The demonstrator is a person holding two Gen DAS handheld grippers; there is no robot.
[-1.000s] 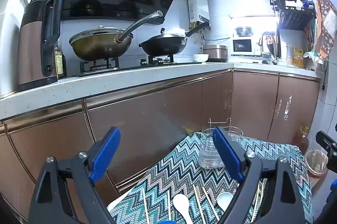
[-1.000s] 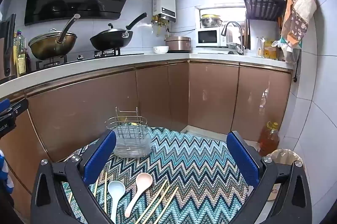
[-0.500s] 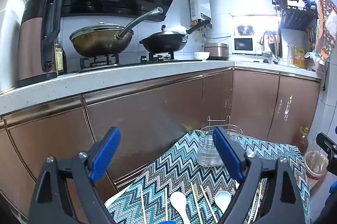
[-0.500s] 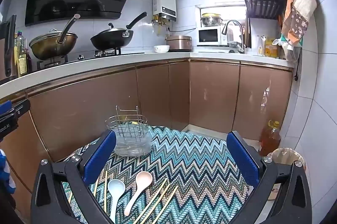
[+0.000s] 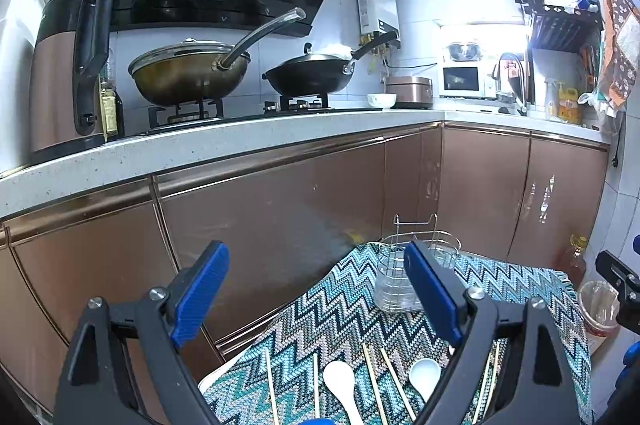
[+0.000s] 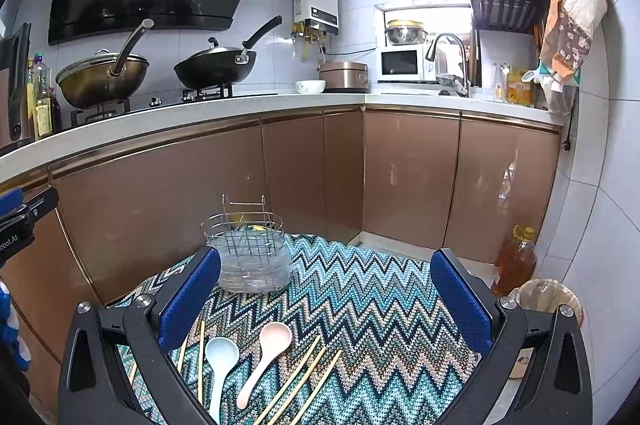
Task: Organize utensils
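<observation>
Filling the far side of both views, brown cabinets (image 6: pixel 408 181) run under a pale counter (image 6: pixel 240 105), where two woks (image 6: pixel 216 67) sit on the stove. Nearer lies a table covered with a zigzag cloth (image 6: pixel 360 305) in teal, white and black. Toward the cloth's far left edge stands a wire utensil holder (image 6: pixel 250 249) in a clear base, upright; whether anything is in it cannot be told. The left gripper (image 5: pixel 316 295) hangs above the cloth's near left part with its blue fingers spread wide and nothing between them. The right gripper (image 6: pixel 326 299) hangs above the middle of the cloth, likewise spread wide and holding nothing. On the near part of the cloth lie a pale blue spoon (image 6: pixel 220 361) and, just to its right, a pink spoon (image 6: pixel 264 353), both bowl end far. Thin wooden chopsticks (image 6: pixel 304 377) lie to the right of the spoons, and more chopsticks (image 6: pixel 201 353) to their left, all flat on the cloth.
</observation>
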